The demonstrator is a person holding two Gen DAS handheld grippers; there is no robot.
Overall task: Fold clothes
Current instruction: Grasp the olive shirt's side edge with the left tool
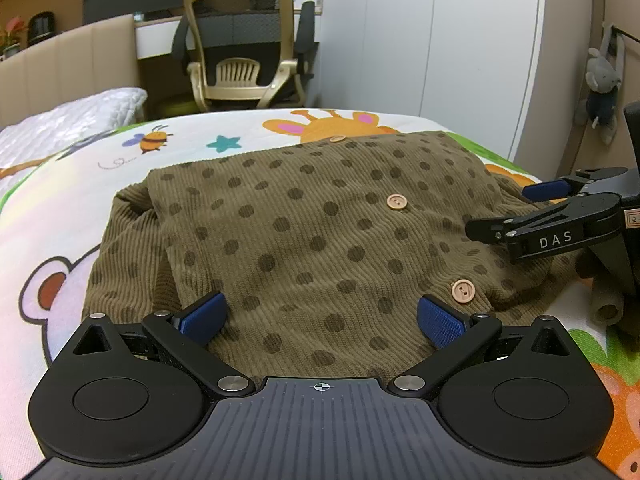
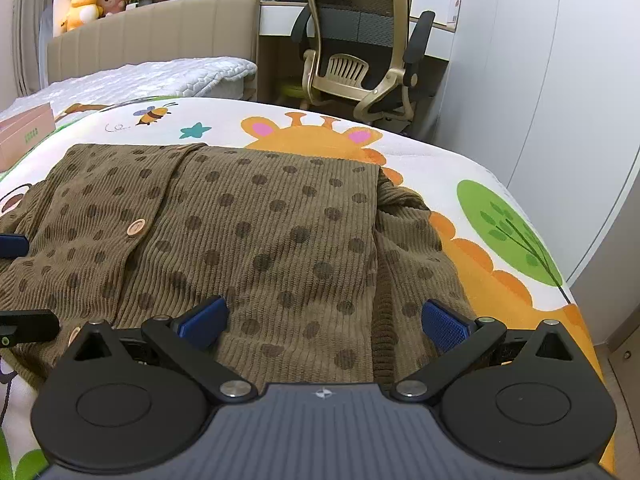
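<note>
Your cardigan (image 1: 320, 232) lies flat on the bed (image 1: 60, 208), button side up, w/ both sleeves already tucked in, so it looks roughly halfway folded; the bottom-to-top fold seems left to do. That's prob. why you hold both tools low at the near hem. Left tool (image 1: 320, 316) is spread wide over the near edge, nothing between its pads. Right tool (image 2: 324, 320) is spread the same way, straddling the near right part of the cloth, also empty.

Left wrist view shows the right tool from the side, hovering just above the right edge, plus three buttons (image 1: 463, 291) down the placket. Right wrist view gives what the left can't: the folded-in sleeve (image 2: 412, 248) along the right side, its ribbed edge running to the near hem, and a pink box (image 2: 24, 136) at far left. Whether either tool touches the fabric I can't tell.
</note>
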